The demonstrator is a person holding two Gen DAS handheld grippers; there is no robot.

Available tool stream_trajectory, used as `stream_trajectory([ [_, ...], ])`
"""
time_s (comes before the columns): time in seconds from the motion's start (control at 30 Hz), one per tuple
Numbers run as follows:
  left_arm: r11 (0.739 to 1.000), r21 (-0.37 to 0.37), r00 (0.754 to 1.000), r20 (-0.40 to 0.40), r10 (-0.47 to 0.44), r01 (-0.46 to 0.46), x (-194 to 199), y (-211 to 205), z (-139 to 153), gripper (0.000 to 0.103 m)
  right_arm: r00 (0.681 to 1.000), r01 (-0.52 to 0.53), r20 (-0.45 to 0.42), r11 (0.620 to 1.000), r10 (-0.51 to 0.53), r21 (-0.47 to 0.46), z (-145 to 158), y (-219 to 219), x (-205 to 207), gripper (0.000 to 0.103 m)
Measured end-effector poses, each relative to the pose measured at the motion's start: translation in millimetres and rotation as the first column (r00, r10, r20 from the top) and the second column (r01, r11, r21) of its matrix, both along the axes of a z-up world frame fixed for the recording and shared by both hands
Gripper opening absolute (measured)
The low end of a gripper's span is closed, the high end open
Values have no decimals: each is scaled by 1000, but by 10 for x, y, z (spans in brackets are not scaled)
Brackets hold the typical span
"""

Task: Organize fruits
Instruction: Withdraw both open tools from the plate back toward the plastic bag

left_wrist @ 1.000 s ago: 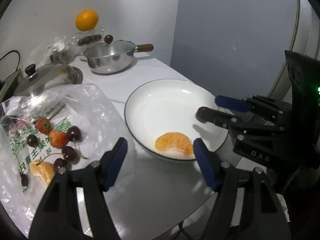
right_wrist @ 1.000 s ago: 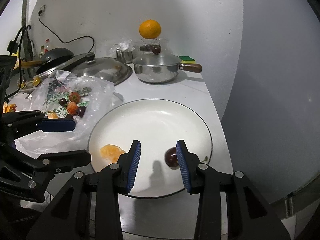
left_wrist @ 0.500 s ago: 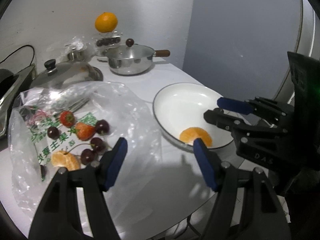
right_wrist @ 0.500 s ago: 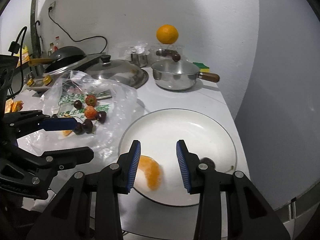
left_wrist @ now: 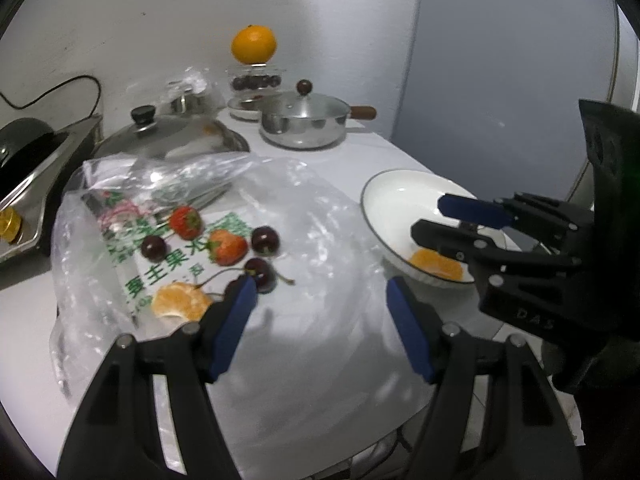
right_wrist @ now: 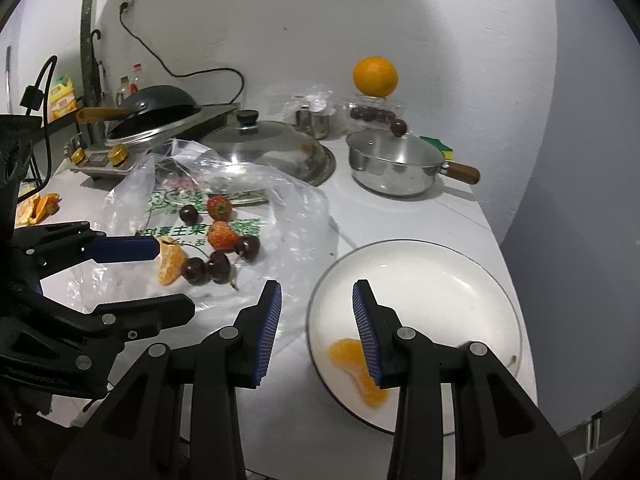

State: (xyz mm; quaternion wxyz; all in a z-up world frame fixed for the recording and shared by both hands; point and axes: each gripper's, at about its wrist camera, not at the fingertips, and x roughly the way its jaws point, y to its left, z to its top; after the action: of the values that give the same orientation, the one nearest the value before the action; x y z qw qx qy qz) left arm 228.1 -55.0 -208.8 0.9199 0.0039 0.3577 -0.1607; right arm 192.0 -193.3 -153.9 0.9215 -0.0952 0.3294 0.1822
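A clear plastic bag (left_wrist: 312, 216) lies flat on the white table with two strawberries (left_wrist: 227, 246), several dark cherries (left_wrist: 264, 239) and an orange segment (left_wrist: 180, 305) on it. A white plate (right_wrist: 424, 276) to its right holds an orange segment (right_wrist: 360, 376) and a cherry (right_wrist: 466, 346), mostly hidden behind my right finger. My left gripper (left_wrist: 320, 300) is open and empty over the bag's near edge. My right gripper (right_wrist: 316, 312) is open and empty over the plate's left rim; it also shows in the left wrist view (left_wrist: 448, 220).
A steel pan (right_wrist: 396, 164) with a wooden handle, a large pot lid (right_wrist: 272, 148), a whole orange (right_wrist: 375, 76) on a clear box of cherries, a wok on a stove (right_wrist: 156, 108) and orange peel (right_wrist: 38, 208) stand around. The table edge runs near the plate.
Both grippers have swung left, away from the plate and toward the bag. The right gripper has let go of the cherry, which now lies on the plate.
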Motion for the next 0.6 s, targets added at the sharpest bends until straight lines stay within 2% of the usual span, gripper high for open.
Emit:
stream_trajectory([
  [0.6, 998, -16, 998, -23, 66, -66, 84, 474, -172, 70, 998, -67, -23, 998, 67, -17, -89, 496, 91, 39],
])
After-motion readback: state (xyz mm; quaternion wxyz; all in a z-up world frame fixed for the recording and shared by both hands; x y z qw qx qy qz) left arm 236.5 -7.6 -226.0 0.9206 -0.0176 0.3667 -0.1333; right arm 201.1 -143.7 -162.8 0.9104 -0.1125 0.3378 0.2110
